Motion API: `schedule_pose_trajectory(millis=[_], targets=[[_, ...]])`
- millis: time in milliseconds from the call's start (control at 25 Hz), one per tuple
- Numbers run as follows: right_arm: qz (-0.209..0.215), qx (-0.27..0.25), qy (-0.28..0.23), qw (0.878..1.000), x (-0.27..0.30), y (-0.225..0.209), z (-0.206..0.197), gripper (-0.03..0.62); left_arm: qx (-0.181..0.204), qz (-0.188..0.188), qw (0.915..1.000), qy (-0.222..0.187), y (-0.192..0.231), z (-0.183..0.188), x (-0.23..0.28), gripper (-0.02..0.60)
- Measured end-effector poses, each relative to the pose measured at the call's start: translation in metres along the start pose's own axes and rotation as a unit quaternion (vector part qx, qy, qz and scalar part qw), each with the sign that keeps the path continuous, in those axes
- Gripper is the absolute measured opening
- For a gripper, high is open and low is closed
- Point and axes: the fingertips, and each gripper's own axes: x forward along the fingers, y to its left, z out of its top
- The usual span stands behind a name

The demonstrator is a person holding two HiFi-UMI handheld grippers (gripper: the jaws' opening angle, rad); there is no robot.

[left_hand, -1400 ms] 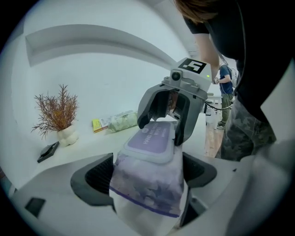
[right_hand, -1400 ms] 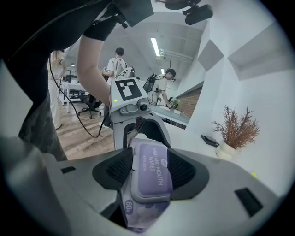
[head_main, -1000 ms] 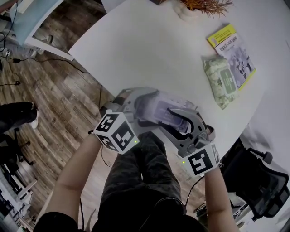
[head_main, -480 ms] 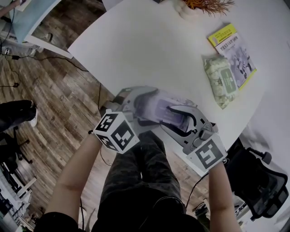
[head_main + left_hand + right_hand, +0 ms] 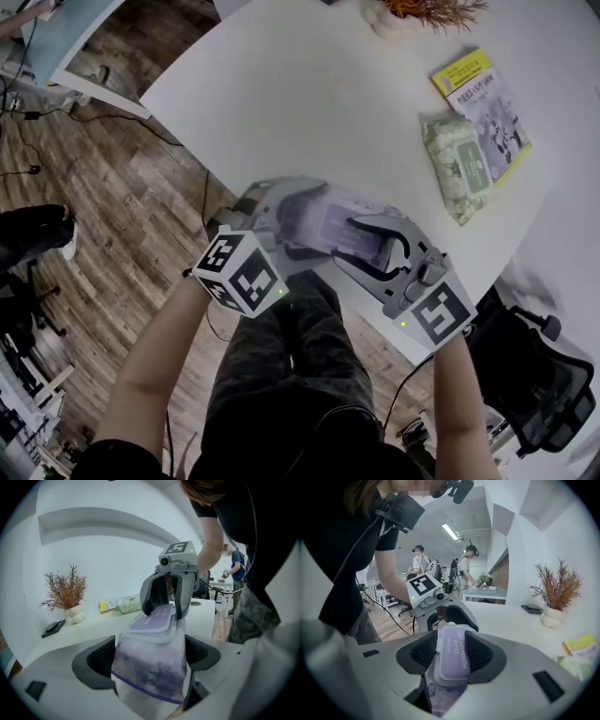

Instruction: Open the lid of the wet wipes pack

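The right gripper (image 5: 345, 242) has been rolled, its jaws just closing onto the lid (image 5: 453, 653) of the wet wipes pack (image 5: 314, 217), which is clamped by the left gripper (image 5: 149, 658) over the table's (image 5: 309, 103) near edge. Were lid and pouch pinched together, the pack could be dragged free.

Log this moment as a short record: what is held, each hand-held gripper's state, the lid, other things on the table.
held: purple wet wipes pack
left hand-held gripper: shut on the pack's body
right hand-held gripper: jaws just closing, pressed on the pack's lid end
lid: closed
table: green wipes pack, yellow booklet, dried plant in vase
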Motion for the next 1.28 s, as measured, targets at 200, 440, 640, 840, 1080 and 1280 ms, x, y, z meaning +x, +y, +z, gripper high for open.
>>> schedule_pose_trajectory(millis=[200, 440, 640, 840, 1080, 1280], targets=[[-0.002, -0.011, 0.010, 1.000, -0.001, 0.000, -0.001, 0.193, -0.004, 0.009, 0.9999, -0.011, 0.000, 0.001, 0.000, 0.462], [-0.015, -0.007, 0.005, 1.000, -0.004, 0.000, 0.003, 0.193, -0.004, 0.020, 0.9996, -0.019, 0.000, 0.001, -0.001, 0.462], [-0.046, 0.042, -0.043, 0.997, -0.012, -0.007, 0.017, 0.192, -0.002, 0.030, 0.9992, -0.026, -0.001, 0.002, -0.003, 0.463], [-0.059, 0.054, -0.059, 0.995, -0.017, -0.012, 0.024, 0.180, 0.004, 0.037, 0.9989, -0.030, 0.000, 0.005, -0.010, 0.462], [-0.069, 0.064, -0.081, 0.992, -0.022, -0.016, 0.031, 0.141, -0.006, 0.044, 0.9983, -0.038, 0.001, 0.006, -0.024, 0.462], [-0.080, 0.064, -0.092, 0.990, -0.024, -0.020, 0.035, 0.109, -0.042, 0.039, 0.9967, -0.058, -0.006, 0.008, -0.034, 0.462]])
